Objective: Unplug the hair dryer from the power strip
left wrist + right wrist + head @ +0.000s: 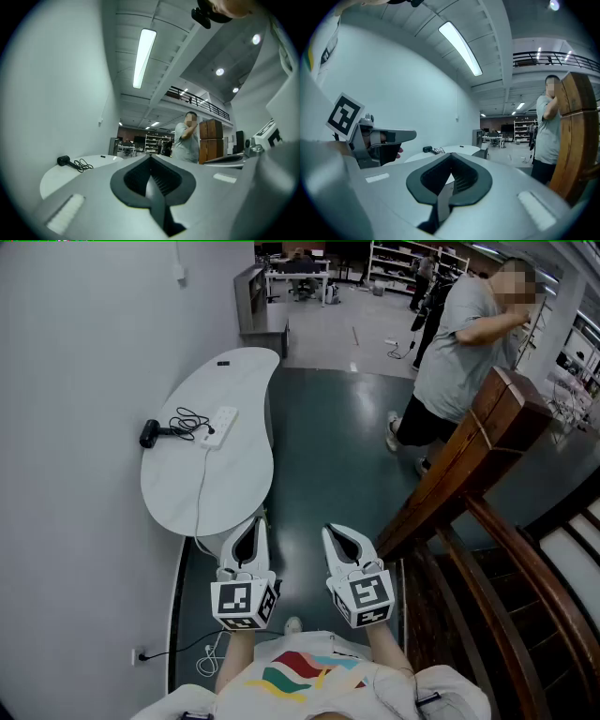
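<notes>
Both clenched shut on nothing: left gripper and right gripper, well apart from the white table.
Only the head view caught the power strip just beside the black hair dryer; gripper views showed just dryer and coiled cord.

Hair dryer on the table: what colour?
The hair dryer is black; the head view shows it best.
</notes>
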The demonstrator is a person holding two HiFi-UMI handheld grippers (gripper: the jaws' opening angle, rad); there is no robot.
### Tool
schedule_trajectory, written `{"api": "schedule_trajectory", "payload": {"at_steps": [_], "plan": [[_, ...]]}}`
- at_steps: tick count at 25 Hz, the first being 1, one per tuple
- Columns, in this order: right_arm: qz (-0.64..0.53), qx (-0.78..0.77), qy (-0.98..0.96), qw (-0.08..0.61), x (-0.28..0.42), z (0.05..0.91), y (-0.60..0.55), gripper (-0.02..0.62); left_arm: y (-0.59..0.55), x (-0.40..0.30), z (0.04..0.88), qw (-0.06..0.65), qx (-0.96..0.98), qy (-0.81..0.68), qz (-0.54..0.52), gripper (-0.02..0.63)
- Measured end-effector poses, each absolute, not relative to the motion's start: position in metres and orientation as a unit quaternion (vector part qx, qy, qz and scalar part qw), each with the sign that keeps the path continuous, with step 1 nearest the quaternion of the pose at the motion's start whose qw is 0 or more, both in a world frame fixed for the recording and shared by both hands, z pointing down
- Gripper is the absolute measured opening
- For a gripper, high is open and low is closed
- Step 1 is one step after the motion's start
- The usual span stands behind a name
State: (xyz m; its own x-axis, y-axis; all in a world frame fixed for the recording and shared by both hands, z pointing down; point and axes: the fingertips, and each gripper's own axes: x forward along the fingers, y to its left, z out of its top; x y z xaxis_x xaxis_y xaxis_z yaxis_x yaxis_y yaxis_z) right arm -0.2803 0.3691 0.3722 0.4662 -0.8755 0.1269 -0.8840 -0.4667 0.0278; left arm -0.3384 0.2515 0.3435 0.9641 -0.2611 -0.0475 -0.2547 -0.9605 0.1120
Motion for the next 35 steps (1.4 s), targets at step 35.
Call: {"api": "schedule_trajectory", "payload": {"at_steps": [35], "plan": [[0.044,0.837,-0.544,0.029,-0.169,0.401,0.254,0.011,0.138,-0.220,0.374,0.058,0.990,-0.129,-0.019,0.000]]}}
